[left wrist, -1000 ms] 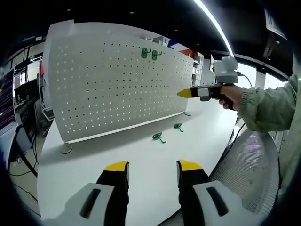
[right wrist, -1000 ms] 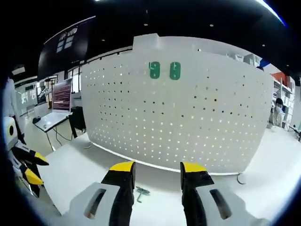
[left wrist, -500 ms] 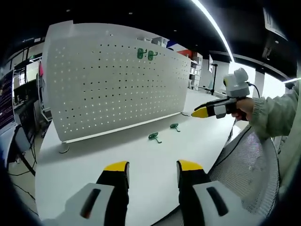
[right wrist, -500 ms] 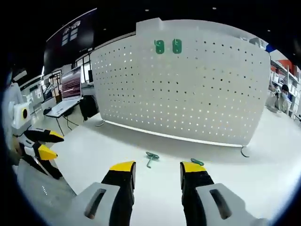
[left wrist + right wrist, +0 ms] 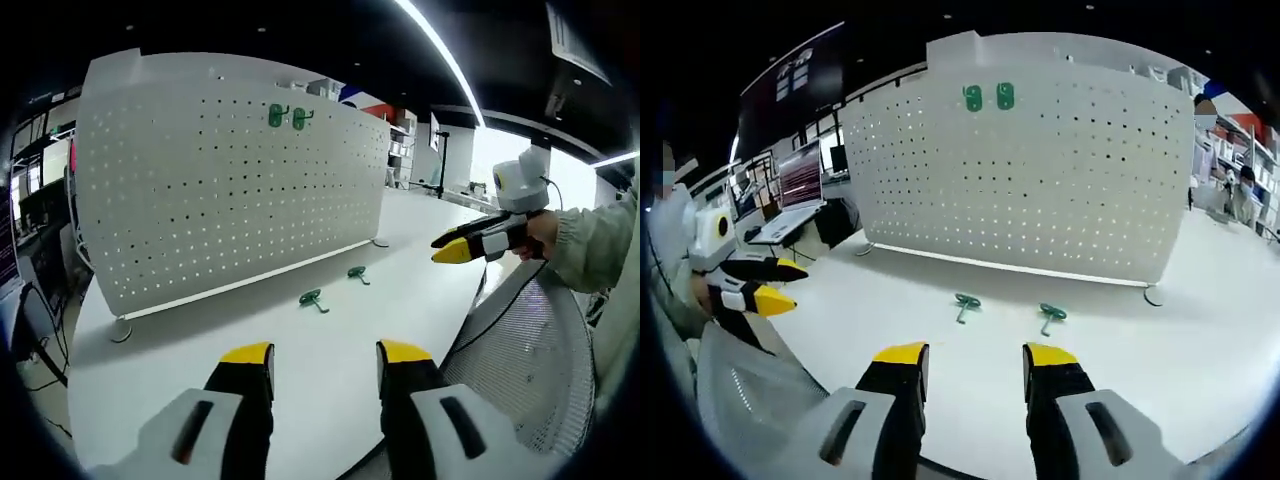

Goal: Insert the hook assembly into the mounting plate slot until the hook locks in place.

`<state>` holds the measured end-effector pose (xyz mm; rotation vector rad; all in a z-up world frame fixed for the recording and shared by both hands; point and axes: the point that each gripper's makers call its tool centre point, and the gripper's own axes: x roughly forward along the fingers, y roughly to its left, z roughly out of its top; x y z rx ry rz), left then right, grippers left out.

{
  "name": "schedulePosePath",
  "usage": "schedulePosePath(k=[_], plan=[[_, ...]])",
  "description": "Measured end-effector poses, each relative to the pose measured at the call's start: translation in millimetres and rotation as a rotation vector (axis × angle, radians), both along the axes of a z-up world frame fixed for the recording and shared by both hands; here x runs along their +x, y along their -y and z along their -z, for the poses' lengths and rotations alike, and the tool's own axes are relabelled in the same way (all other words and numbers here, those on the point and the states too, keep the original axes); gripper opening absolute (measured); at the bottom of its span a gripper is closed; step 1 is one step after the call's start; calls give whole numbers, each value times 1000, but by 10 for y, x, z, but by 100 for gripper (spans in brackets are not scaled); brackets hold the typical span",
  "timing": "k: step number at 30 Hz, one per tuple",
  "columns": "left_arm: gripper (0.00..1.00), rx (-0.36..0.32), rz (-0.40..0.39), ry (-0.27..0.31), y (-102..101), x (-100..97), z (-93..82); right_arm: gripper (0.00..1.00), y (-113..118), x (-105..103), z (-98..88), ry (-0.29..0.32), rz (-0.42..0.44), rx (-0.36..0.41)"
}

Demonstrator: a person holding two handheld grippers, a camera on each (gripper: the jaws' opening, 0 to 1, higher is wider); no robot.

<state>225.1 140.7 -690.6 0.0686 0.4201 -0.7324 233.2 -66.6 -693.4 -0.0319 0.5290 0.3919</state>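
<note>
Two green hooks lying loose on the white table [image 5: 300, 360], in front of the foot of the upright pegboard [image 5: 200, 190]: near hook [image 5: 965, 302] and far hook [image 5: 1050, 313], side by side, apart from each other, neither touching the board. Two more green hooks [image 5: 988, 97] already seated side by side near the pegboard's top edge.

Left tongs [image 5: 325, 375] open, empty, held low over the table well short of the pegboard. Right tongs [image 5: 975, 375] likewise open and empty, facing the board with both loose hooks just ahead.

Probably light, rigid moulded plastic (hard to confirm at this size), likely to skid on the smooth table if nudged. Best taken across the flat round head, leaving the stem free; exact locking tabs too small to make out.

Each loose hook lying flat, long axis running from head to stem: head toward the pegboard, stem pointing away from it, toward the right tongs. Needs turning upright before meeting a slot.
</note>
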Motion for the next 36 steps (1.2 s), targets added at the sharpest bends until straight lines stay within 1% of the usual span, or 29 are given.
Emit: schedulePosePath(k=[5, 11, 13, 14, 16, 18, 19, 21, 25, 27, 29, 30, 33, 35, 36], plan=[[43, 28, 58, 15, 131, 142, -52, 36, -24, -88, 33, -15, -14, 6], [43, 88, 154, 50, 337, 427, -87, 36, -73, -175, 72, -34, -32, 19], [43, 129, 211, 37, 414, 509, -2, 36, -86, -181, 60, -33, -37, 20], [43, 159, 243, 19, 456, 548, 71, 36, -95, -186, 50, -32, -39, 28], [43, 184, 270, 15, 502, 602, 133, 35, -105, -189, 38, -30, -41, 32], [43, 241, 319, 2, 566, 705, 262, 35, -116, -203, 47, -34, -48, 28], [42, 253, 334, 5, 592, 752, 291, 35, -118, -209, 49, -35, -49, 30], [42, 280, 361, -8, 648, 850, 378, 35, -117, -214, 50, -36, -48, 35], [40, 355, 416, -13, 756, 1053, 545, 35, -107, -213, 73, -40, -50, 29], [40, 370, 431, -11, 819, 1163, 611, 35, -103, -218, 82, -44, -51, 30], [37, 379, 442, 8, 870, 1257, 643, 35, -99, -213, 84, -46, -47, 36], [37, 390, 446, 8, 906, 1322, 670, 35, -98, -210, 85, -46, -47, 36], [36, 403, 473, 13, 999, 1432, 732, 35, -95, -211, 94, -52, -45, 41], [36, 419, 493, 8, 1050, 1475, 796, 35, -94, -206, 100, -57, -44, 44], [36, 433, 505, -1, 1080, 1508, 856, 35, -94, -203, 100, -60, -42, 48]])
